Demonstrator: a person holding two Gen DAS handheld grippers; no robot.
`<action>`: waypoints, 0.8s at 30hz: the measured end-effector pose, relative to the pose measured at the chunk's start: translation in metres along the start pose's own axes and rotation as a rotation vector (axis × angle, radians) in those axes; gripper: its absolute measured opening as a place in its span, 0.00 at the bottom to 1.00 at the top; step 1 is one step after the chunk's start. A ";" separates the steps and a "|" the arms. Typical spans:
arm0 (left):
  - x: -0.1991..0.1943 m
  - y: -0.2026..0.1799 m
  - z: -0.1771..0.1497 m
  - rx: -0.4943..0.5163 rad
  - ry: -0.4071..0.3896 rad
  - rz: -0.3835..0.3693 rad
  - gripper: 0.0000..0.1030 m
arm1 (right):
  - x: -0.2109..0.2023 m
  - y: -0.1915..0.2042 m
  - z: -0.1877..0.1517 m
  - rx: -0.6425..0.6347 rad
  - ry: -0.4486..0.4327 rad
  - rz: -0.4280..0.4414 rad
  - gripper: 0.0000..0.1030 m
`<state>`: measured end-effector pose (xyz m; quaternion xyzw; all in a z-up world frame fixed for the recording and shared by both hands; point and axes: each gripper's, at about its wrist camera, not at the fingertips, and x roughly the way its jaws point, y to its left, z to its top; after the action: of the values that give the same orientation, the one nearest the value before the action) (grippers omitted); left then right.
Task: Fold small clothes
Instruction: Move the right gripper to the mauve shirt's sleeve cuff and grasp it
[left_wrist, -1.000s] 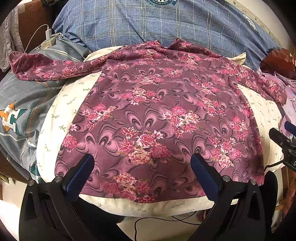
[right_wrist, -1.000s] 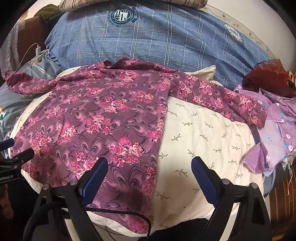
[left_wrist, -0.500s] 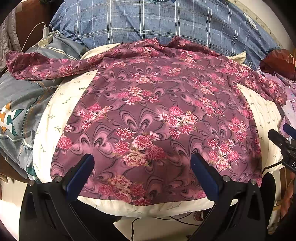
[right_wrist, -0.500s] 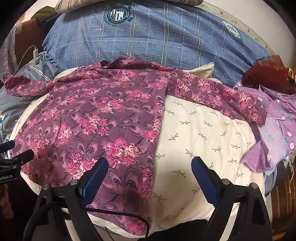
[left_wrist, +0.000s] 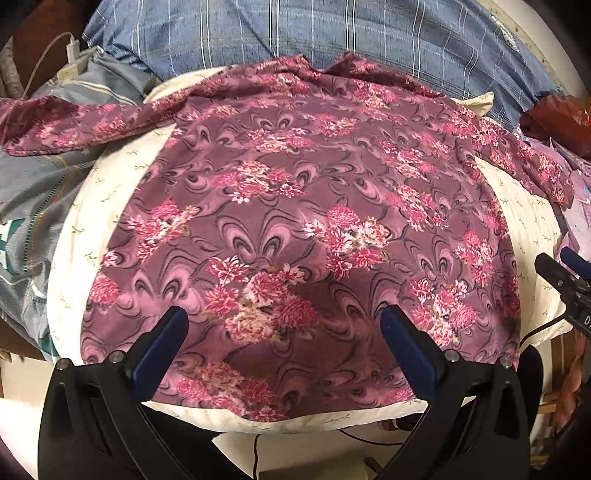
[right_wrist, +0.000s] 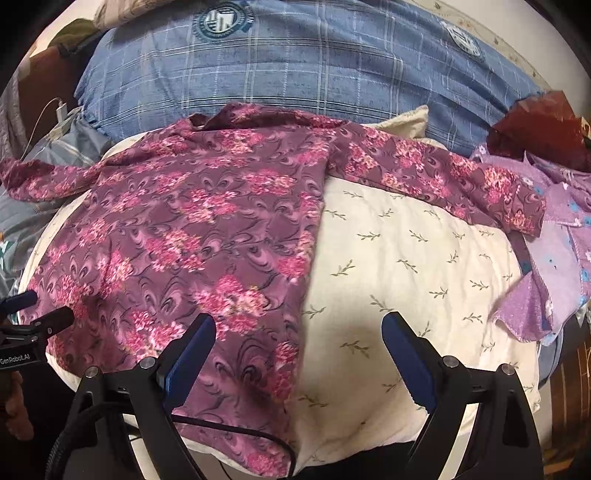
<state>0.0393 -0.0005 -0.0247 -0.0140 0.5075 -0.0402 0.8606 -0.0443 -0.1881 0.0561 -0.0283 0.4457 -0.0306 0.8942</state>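
A purple floral long-sleeved top (left_wrist: 295, 221) lies spread flat on a cream leaf-print pillow (left_wrist: 85, 266), both sleeves stretched out to the sides. It also shows in the right wrist view (right_wrist: 192, 236), with its right sleeve (right_wrist: 454, 181) reaching across the pillow (right_wrist: 406, 266). My left gripper (left_wrist: 284, 325) is open and empty, above the top's lower hem. My right gripper (right_wrist: 299, 332) is open and empty, over the top's right side edge and bare pillow. Each gripper shows at the edge of the other's view.
A blue plaid cushion (right_wrist: 314, 62) lies behind the pillow. A grey-blue cushion (left_wrist: 33, 206) is at the left with a white charger and cable (left_wrist: 70, 51). Lilac clothes (right_wrist: 561, 258) and a dark red bag (right_wrist: 543, 125) lie at the right.
Both grippers have moved slightly forward and lower over the top. Both stay open and empty; the top has not moved.
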 end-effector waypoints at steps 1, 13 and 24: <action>0.001 0.001 0.003 -0.005 0.006 -0.007 1.00 | 0.001 -0.004 0.002 0.008 0.003 -0.001 0.89; -0.001 0.084 0.105 -0.132 0.049 -0.020 1.00 | 0.020 -0.130 0.049 0.205 0.034 -0.185 0.87; 0.038 0.162 0.158 -0.440 0.124 -0.046 1.00 | 0.049 -0.273 0.101 0.429 0.061 -0.406 0.87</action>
<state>0.2050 0.1551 0.0083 -0.2103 0.5553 0.0507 0.8030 0.0575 -0.4621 0.0987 0.0736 0.4408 -0.3032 0.8417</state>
